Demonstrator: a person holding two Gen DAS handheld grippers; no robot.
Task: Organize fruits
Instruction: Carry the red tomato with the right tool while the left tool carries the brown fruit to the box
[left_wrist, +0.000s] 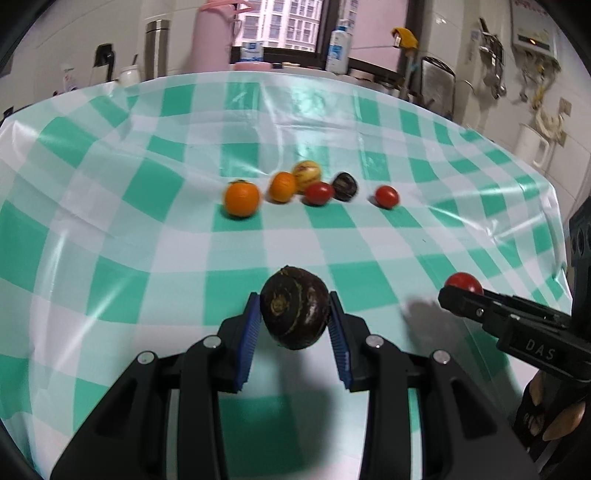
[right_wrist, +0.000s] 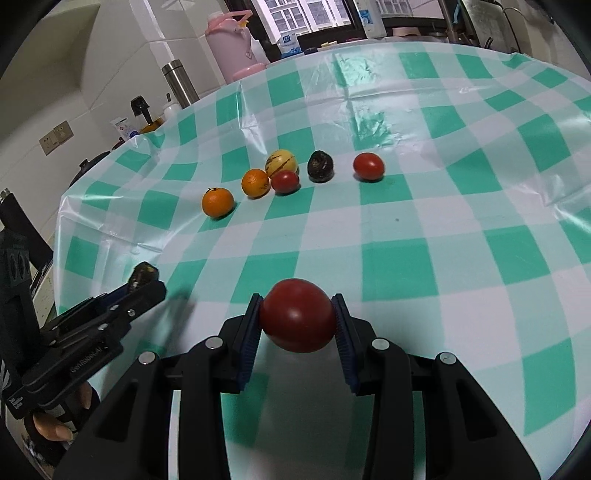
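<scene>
My left gripper (left_wrist: 293, 321) is shut on a dark brown water chestnut (left_wrist: 294, 307), held above the green-checked tablecloth (left_wrist: 147, 229). My right gripper (right_wrist: 298, 322) is shut on a red tomato (right_wrist: 298, 314); the same gripper (left_wrist: 461, 295) shows at the right of the left wrist view, the tomato (left_wrist: 463, 282) peeking over its tips. The left gripper (right_wrist: 146, 282) sits low left in the right wrist view. Mid-table lies a loose row: two oranges (left_wrist: 241, 198) (left_wrist: 282, 187), a yellow striped fruit (left_wrist: 306, 172), a red tomato (left_wrist: 318, 193), a dark chestnut (left_wrist: 344, 185) and another tomato (left_wrist: 386, 196).
Beyond the table's far edge stand a pink flask (right_wrist: 229, 44), a steel bottle (right_wrist: 180, 84) and a blue-white bottle (left_wrist: 338, 48) by a window. A white kettle (left_wrist: 532, 144) sits at the right. A person's fingers (right_wrist: 55, 428) grip the left handle.
</scene>
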